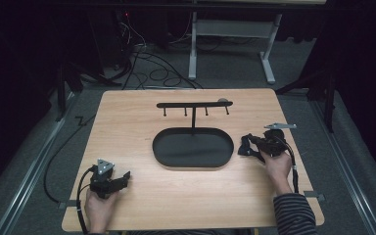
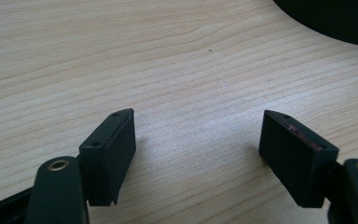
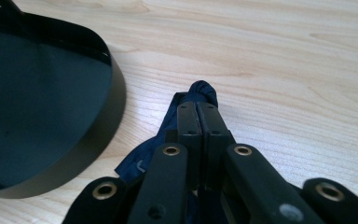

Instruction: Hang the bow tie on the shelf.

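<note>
Two jaws of the right gripper (image 3: pixel 198 109) are squeezed tight on a dark blue cloth (image 3: pixel 203 91) that pokes out past the tips. Lift it slowly so it stays pinched, and keep it off the black tray (image 3: pixel 116 93) beside them. The left gripper (image 2: pixel 198 135) rests wide open, with nothing between.

High view: you've got a lit table (image 1: pixel 127 117) in the middle w/ dark surroundings; upper left and right edges of the frame go nearly black, floor dim grey. Light comes from above, fairly even, no hard glare on the wood. Pic is soft, low-res, fine detail smeared. Tray (image 1: pixel 193 148) reads as flat black, little tone inside.

Left gripper view: bright, even light, wood grain sharp mid-frame; soft shadows sit under the pads (image 2: pixel 112 149); bottom corners blur.

Right gripper view: bright too; tray wall at left shows a faint sheen, dark cloth (image 3: pixel 200 93) lacks detail; near linkage at the bottom is out of focus.
</note>
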